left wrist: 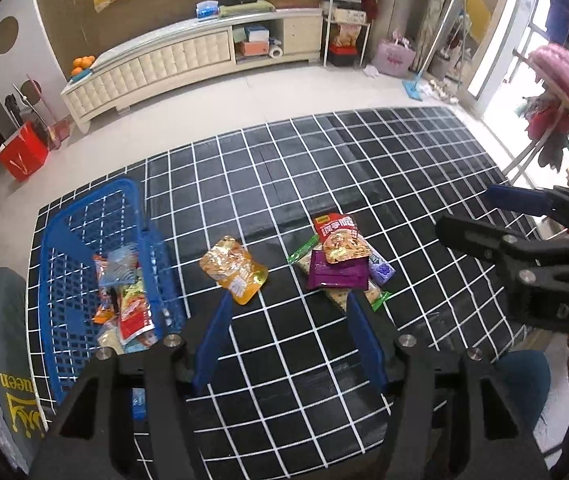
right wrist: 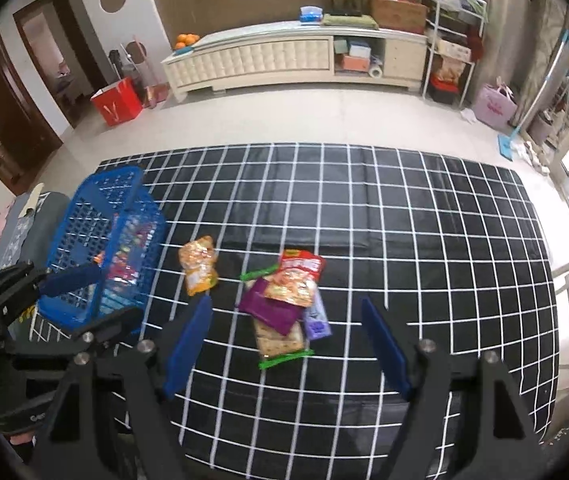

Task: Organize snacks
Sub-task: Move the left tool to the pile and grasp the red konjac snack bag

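The blue plastic basket stands at the left end of the table, which is covered in a black cloth with a white grid. It already holds several snack packets, piled loosely against its near right wall, so the sorting looks well under way rather than just begun.

Still out on the cloth are two groups. An orange foil pouch lies alone, just right of the basket and apart from it. Further right sits a small heap: a red-topped snack bag lies over a purple packet, with a green-edged cracker pack underneath and a small lilac candy packet at the right side, all touching or overlapping. By my count that leaves about five items to move, though something could be hidden under the heap.

The left tool hovers above the cloth with its blue fingers spread wide and nothing between them; the orange pouch lies just beyond its left finger. The right tool is likewise wide open and empty, poised above the heap, which sits between its fingers in the right wrist view.

The lone pouch looks the easiest next pick for the left tool; the heap will likely need taking apart one packet at a time.
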